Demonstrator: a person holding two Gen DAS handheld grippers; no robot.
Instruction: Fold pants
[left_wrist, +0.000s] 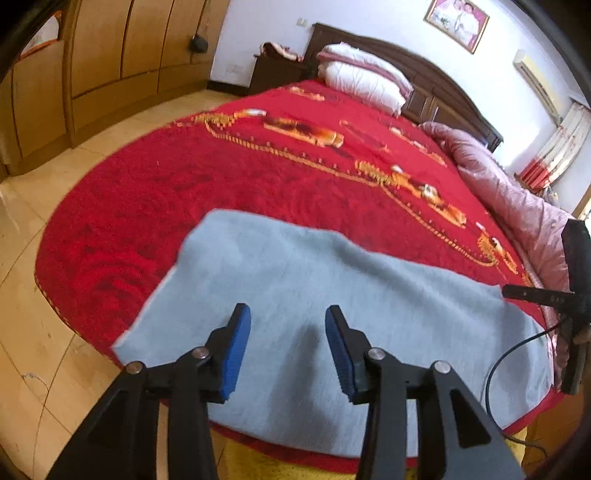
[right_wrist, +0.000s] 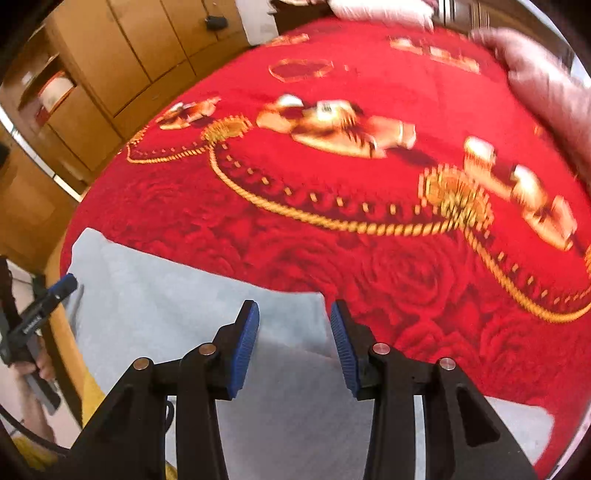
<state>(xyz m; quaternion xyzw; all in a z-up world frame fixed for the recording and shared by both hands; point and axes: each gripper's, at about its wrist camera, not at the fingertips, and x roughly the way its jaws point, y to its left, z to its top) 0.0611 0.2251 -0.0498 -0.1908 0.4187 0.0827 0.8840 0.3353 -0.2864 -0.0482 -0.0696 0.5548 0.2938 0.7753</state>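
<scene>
Both your grippers, left gripper (left_wrist: 288, 325) and right gripper (right_wrist: 294, 319), hang wide open, gripping nothing. Grey pants (left_wrist: 314, 295) lie flat at the near edge of the red blanket (left_wrist: 221, 173). Looks between folds; next, pinch one end and carry it across.

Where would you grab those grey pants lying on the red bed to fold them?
Probably at an outer edge or corner of the grey pants, coming from the foot of the bed, where both open grippers, left and right, hover. The cloth lies flat on the red blanket, so only edges offer something to pinch.
</scene>
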